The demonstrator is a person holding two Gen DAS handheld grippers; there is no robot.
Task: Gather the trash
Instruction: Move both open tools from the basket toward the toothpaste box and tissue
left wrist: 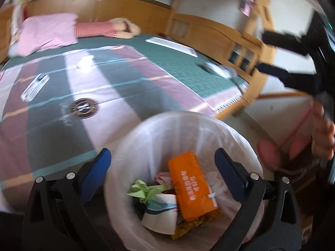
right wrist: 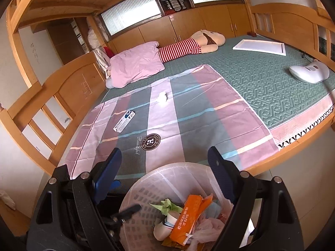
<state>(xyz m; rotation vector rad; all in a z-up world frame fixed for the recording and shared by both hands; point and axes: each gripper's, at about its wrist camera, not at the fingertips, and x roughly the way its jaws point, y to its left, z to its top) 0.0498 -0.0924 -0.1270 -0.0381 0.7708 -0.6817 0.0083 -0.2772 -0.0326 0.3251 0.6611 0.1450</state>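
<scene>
A: Big picture first: the bed [right wrist: 261, 87], green mattress with a pink and grey striped sheet [right wrist: 178, 115] laid over the near half. A pink pillow [right wrist: 136, 64] and a striped plush toy [right wrist: 188, 46] sit up at the far end.

B: Below the near edge stands the trash bin [right wrist: 146, 198], white, lined with a thin plastic bag. Both claws hang right over it!

A: Left gripper [left wrist: 162, 171], fingers spread wide, nothing between them. Right gripper [right wrist: 164, 167], same story, spread wide and empty.

B: What's in the bin?

A: An orange packet [left wrist: 189, 185] on top, a white paper cup [left wrist: 161, 215] on its side, a crumpled green scrap [left wrist: 144, 190], some pinkish wrappers underneath. Filling up nicely, I'd say.

B: And what's left to collect?

A: On the sheet, a small flat box [right wrist: 124, 121] towards the left, and further up a crumpled white tissue [right wrist: 161, 98]. Both well apart from the bin.

B: Risks from here?

A: The two claws are crowded over one narrow opening, so a careless swing could knock them together or tip the bin. That tissue is soft and light; a shallow pinch may snag the sheet along with it. The box lies flat, so the fingers could skid over it.
</scene>
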